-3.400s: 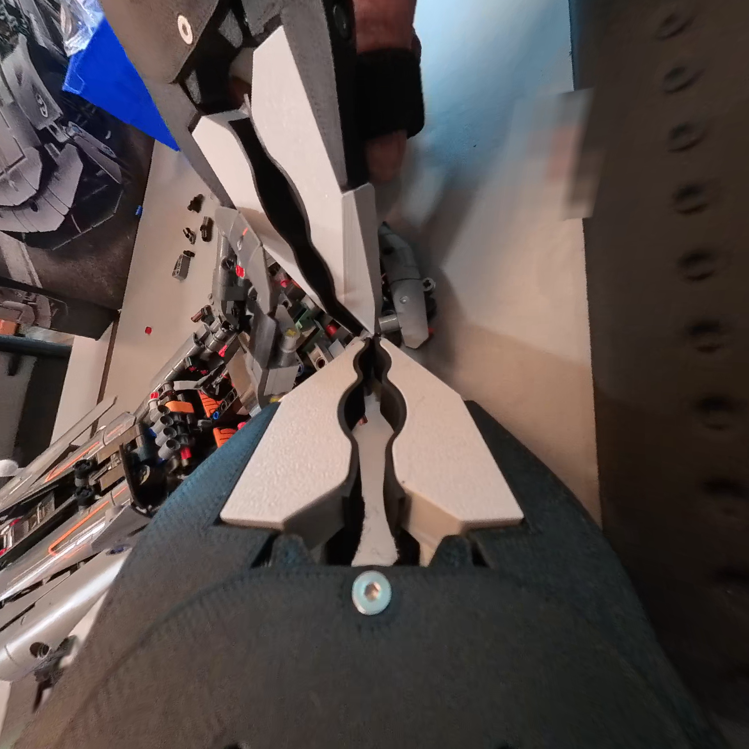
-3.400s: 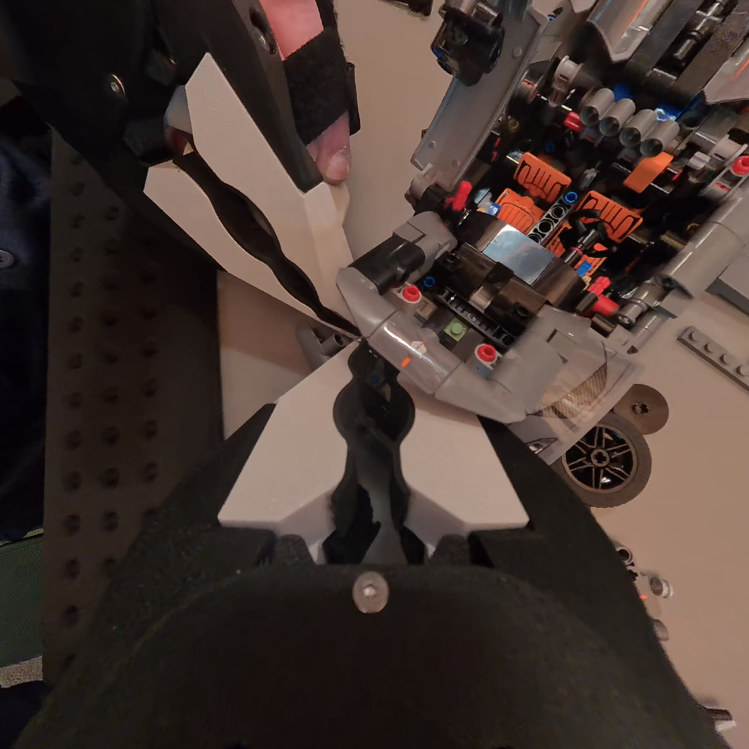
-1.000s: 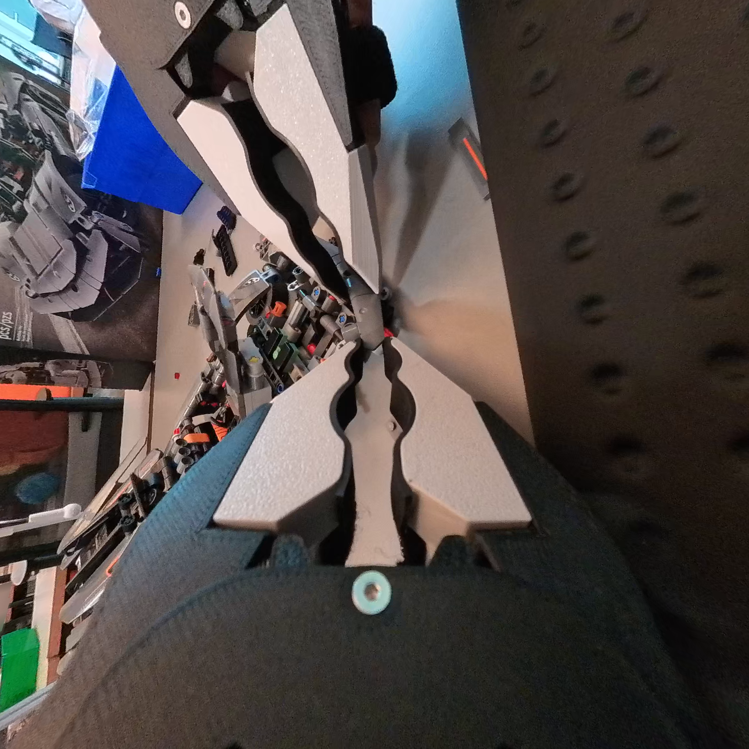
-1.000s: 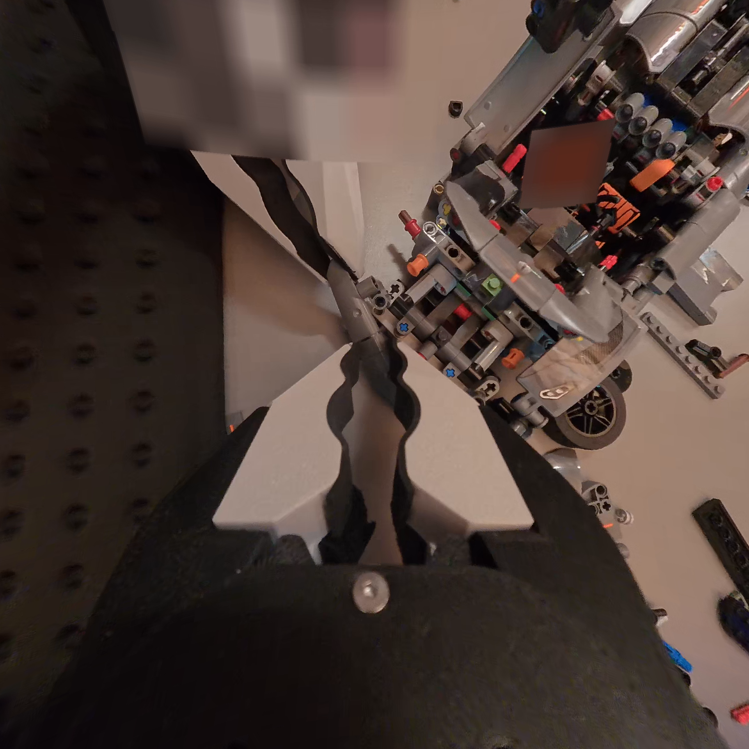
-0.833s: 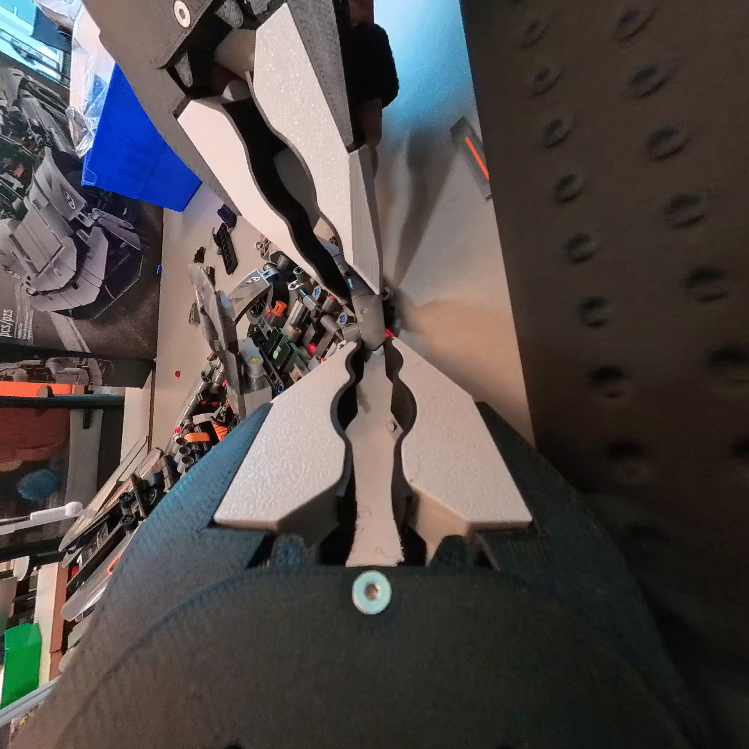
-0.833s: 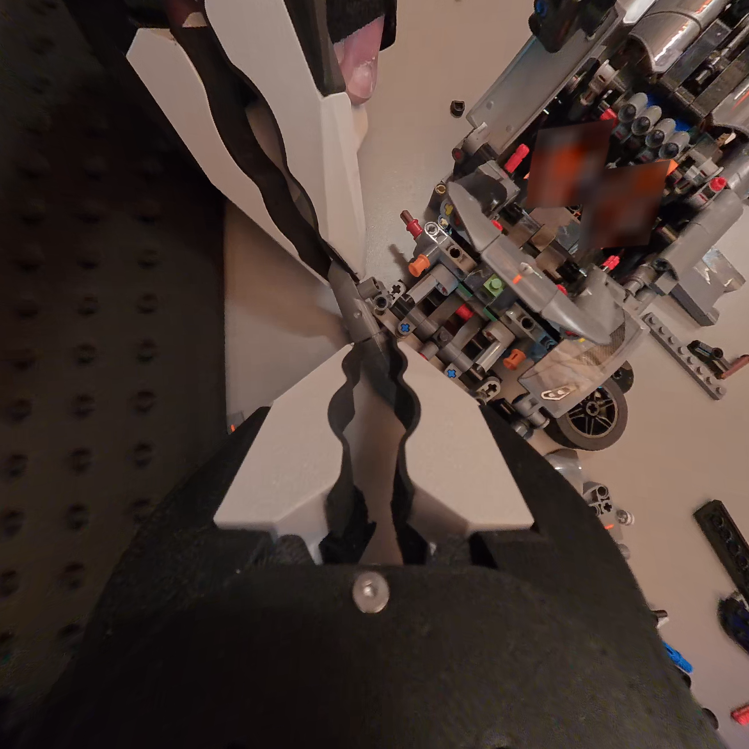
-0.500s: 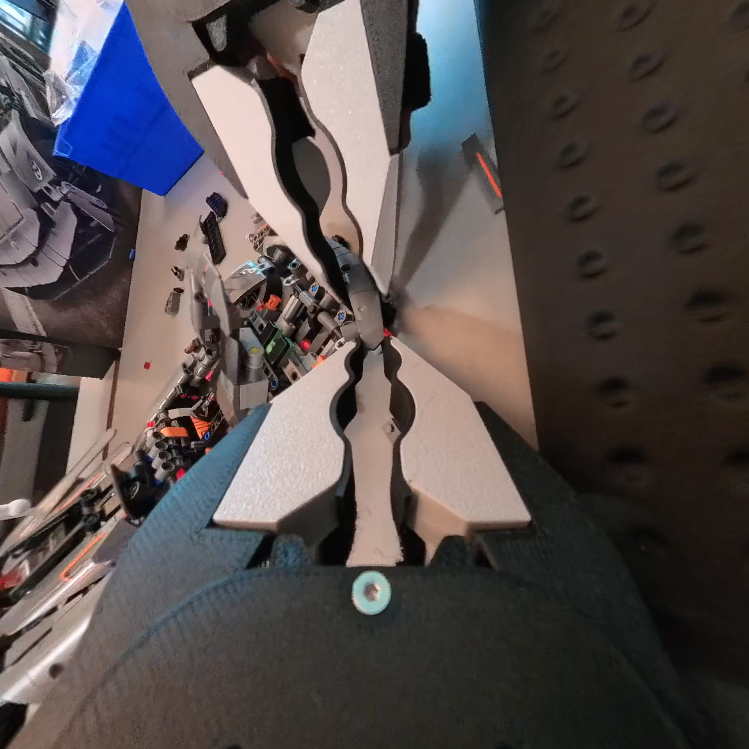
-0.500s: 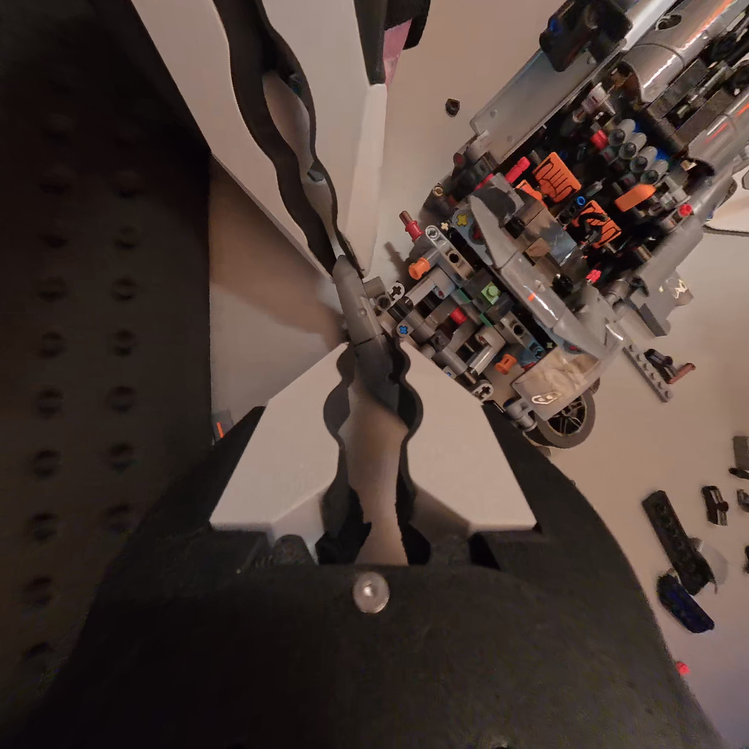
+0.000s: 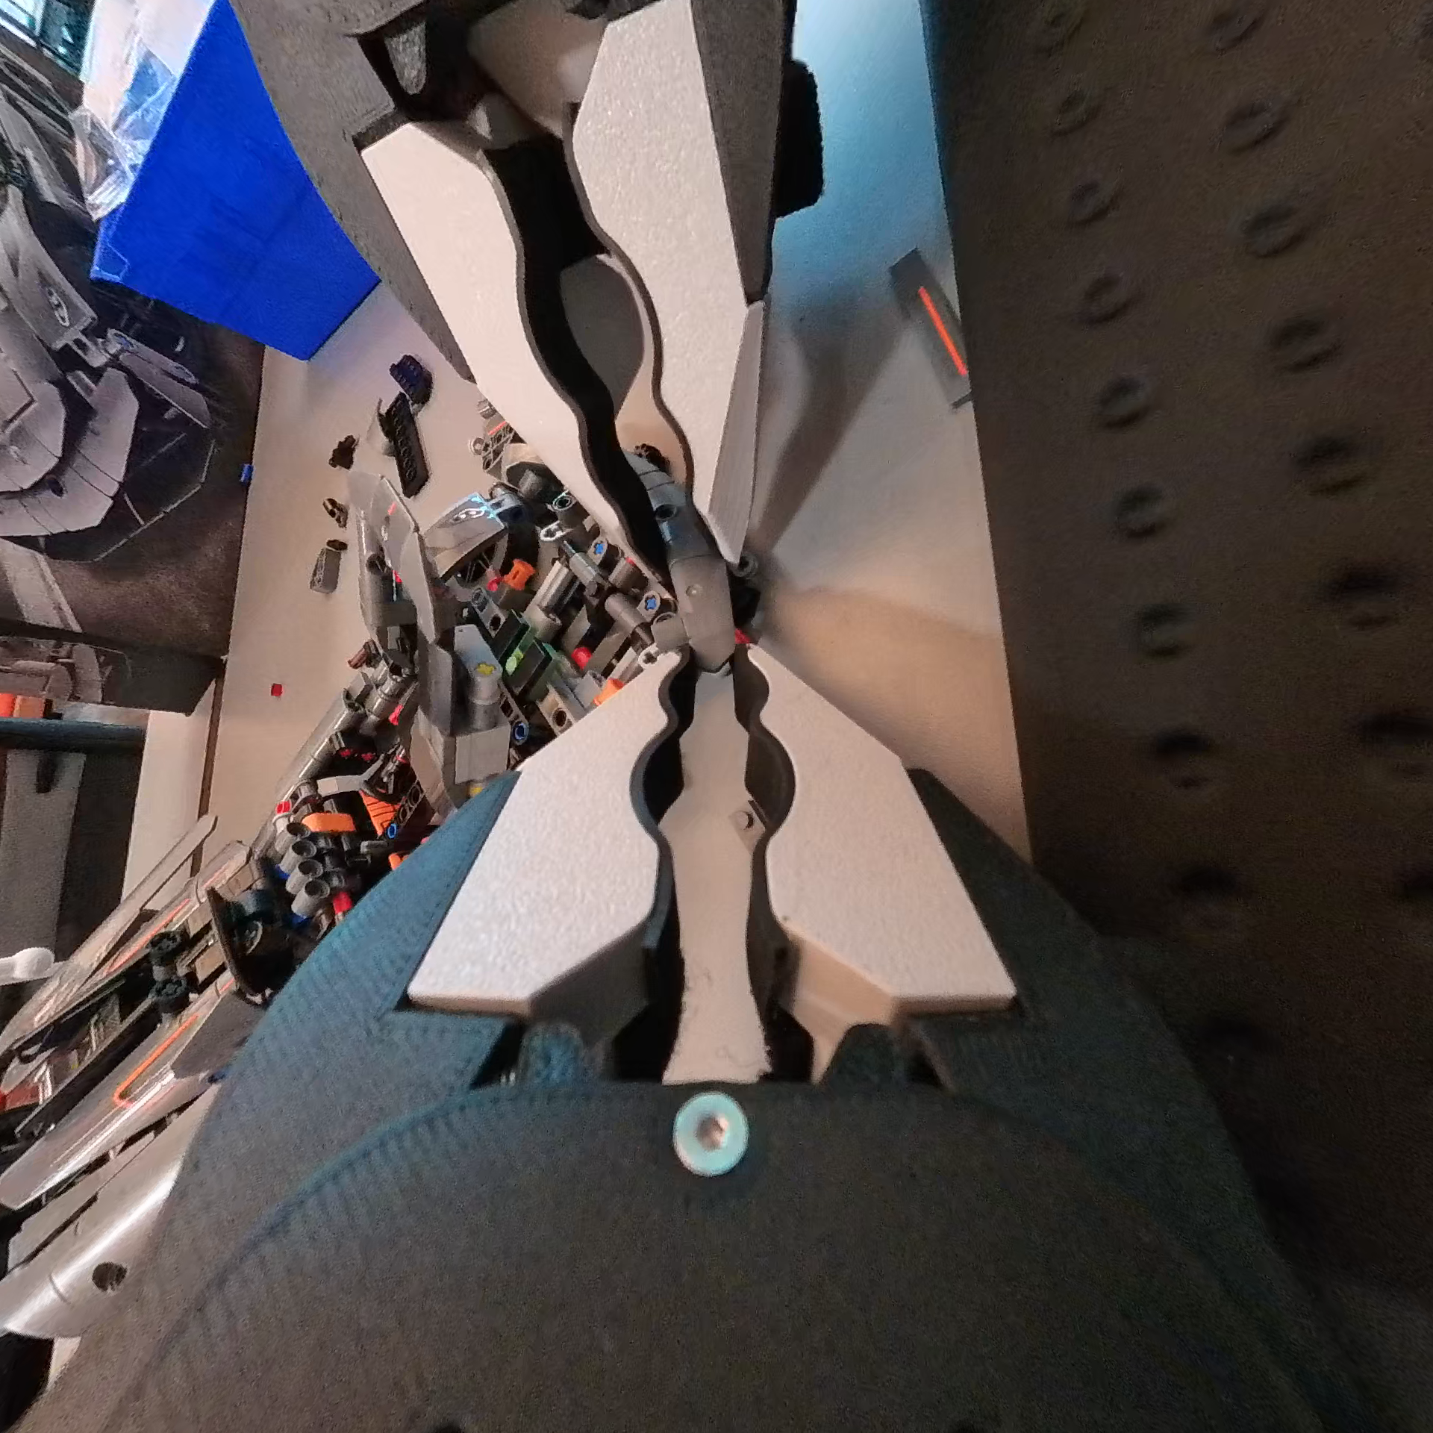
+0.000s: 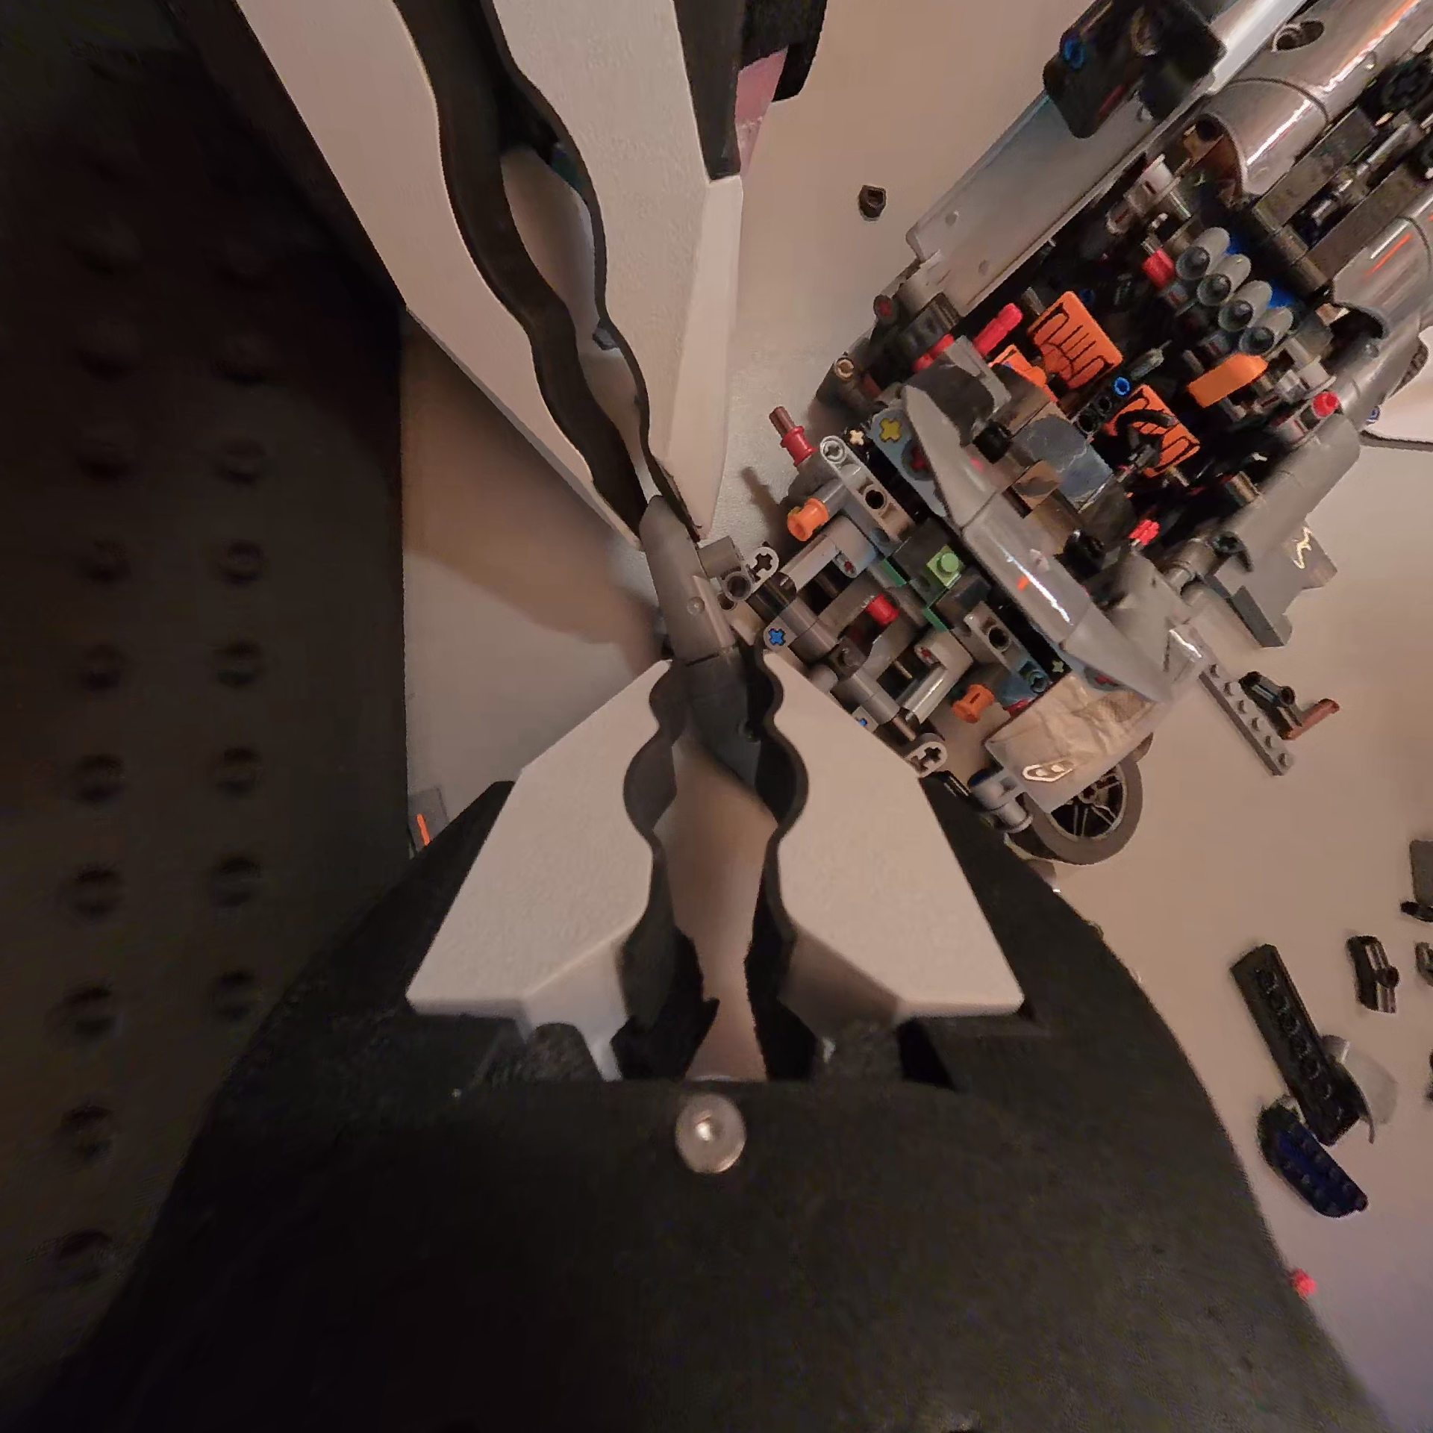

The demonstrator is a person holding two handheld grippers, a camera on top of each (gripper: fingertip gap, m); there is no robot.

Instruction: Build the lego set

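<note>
A grey curved panel (image 9: 702,601) sits at the front end of the grey lego car model (image 9: 496,620), whose beams, pins and orange parts are exposed. My left gripper (image 9: 709,655) is shut on the panel's near end. My right gripper (image 9: 698,543) comes in from above and is shut on its far end. In the right wrist view the right gripper (image 10: 713,667) pinches the same panel (image 10: 686,589) from below, and the left gripper (image 10: 671,519) pinches it from above. The car model (image 10: 1008,543) lies to the right of the panel on the pale table.
A dark perforated board (image 9: 1202,543) stands close beside the grippers. A blue bin (image 9: 225,209) and the set's box (image 9: 77,388) are at the far left. A front wheel (image 10: 1085,814), a black beam (image 10: 1295,1039) and small loose pieces lie on the table (image 10: 1163,1085). My left and right fingertips are right by each other. The front wheel (image 10: 1085,814) lies around 11 centimeters away from my right fingertips.
Since 3.4 s ago the car's front section has turned to show its beams, and both grippers now pinch the grey panel. In the last half second the grip holds and the views barely shift.
</note>
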